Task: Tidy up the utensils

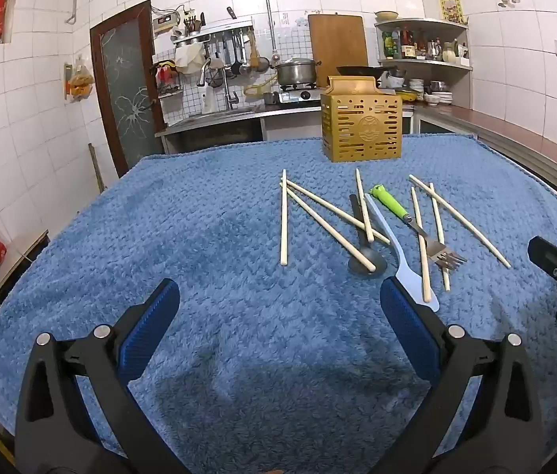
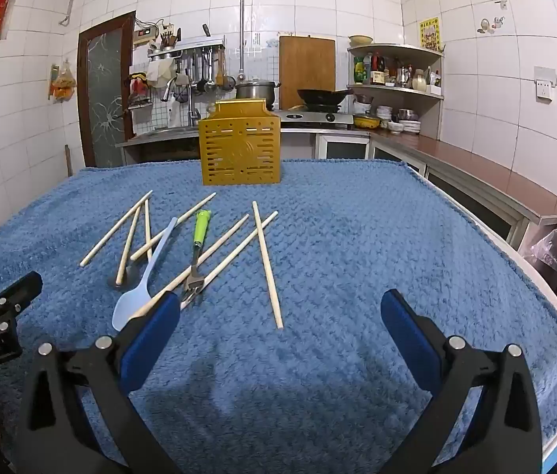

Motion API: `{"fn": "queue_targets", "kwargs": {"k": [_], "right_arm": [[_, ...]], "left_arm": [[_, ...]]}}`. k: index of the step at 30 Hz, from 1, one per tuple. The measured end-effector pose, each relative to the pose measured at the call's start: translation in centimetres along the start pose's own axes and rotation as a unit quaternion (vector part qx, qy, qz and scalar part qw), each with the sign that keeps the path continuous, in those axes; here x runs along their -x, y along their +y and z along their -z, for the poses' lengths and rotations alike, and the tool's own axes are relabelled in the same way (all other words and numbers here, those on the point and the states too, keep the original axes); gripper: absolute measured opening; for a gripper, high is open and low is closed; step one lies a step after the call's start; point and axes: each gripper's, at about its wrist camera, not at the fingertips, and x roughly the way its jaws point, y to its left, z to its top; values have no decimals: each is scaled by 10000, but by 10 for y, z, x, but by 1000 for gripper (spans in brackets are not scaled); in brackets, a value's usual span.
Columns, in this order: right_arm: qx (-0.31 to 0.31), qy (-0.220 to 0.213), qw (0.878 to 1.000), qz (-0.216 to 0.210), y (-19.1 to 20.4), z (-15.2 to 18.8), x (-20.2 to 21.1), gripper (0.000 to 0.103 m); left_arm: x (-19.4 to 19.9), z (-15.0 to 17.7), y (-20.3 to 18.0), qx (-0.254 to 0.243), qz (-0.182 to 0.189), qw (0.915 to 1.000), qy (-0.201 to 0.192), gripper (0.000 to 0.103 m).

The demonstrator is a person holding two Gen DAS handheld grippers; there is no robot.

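Observation:
Several pale wooden chopsticks [image 1: 283, 217] [image 2: 267, 264] lie scattered on the blue towel [image 1: 160, 237] [image 2: 377, 237]. Among them lie a green-handled fork [image 1: 392, 205] [image 2: 199, 233], a light blue spoon [image 1: 400, 256] [image 2: 142, 288] and a dark grey spoon [image 1: 361, 252] [image 2: 130, 274]. A yellow slotted utensil holder [image 1: 362, 124] [image 2: 240, 150] stands upright at the towel's far edge. My left gripper [image 1: 278, 308] hovers open over bare towel, left of the pile. My right gripper [image 2: 278, 316] is open too, its left pad [image 2: 152, 339] just in front of the fork's tines and the blue spoon's bowl. Neither holds anything.
The towel covers a table with a drop at its left and right edges. Behind it run a counter [image 2: 475, 162] with a sink, a stove with pot and wok, and a corner shelf of bottles. Each gripper shows at the edge of the other's view.

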Motion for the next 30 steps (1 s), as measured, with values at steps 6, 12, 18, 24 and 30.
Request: {"fn": "queue_targets", "kwargs": {"k": [6,12,18,24,30], "right_arm": [[-2,5,10000,21,0,0,0,99],[9,11,10000,7,0,0,0,99],[4,11,10000,9,0,1,-1,99],[5,18,10000,-1,0,0,1,99],[-2,49,10000,-19,0,2,-5,99]], "left_arm": [[-2,-1,2,-1,24,10000,9,98],[-5,4,2,-6,31,10000,-5,98],[-4,3,1,-9,30,10000,-2,98],[-6,3,-1,-23,38,10000,9,98],[-6,3,-3,-36,41,10000,32,98]]}}
